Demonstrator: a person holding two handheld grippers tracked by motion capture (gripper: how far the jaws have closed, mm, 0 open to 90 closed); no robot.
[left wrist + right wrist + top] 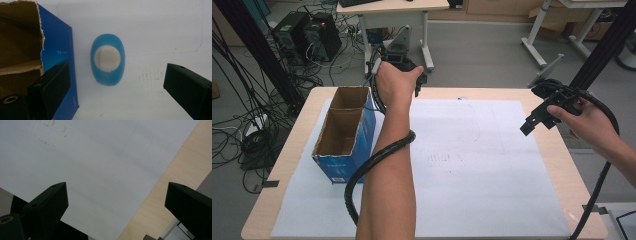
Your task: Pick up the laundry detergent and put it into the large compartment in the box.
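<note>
While the left gripper [115, 82] is held over the far left part of the table, its two black jaws are seen spread wide in the left gripper view, with nothing pinched between them. Below and between those jaws a blue oval object [108, 59] is seen lying flat on the white paper sheet [150, 30], with a rounded cream-white centre set in its upper face. The object is found just beside the blue outer wall of the cardboard box [57, 50], apart from it by a narrow strip of paper, and it is touched by neither jaw.

From the high view, the left gripper [412, 75] is seen gripped in the person's left hand [394, 82] near the far edge of the table [287, 145], just past the open-topped box [343, 131]; the box's brown inside is shown divided into two compartments. A ribbed black cable [377, 160] is trailed along the left forearm.

Well apart, over the right edge of the table, the right gripper [542, 112] is held in the right hand [589, 122]. In the right gripper view its jaws are likewise seen spread apart and empty above the paper sheet and the bare wooden table edge [160, 202].
</note>
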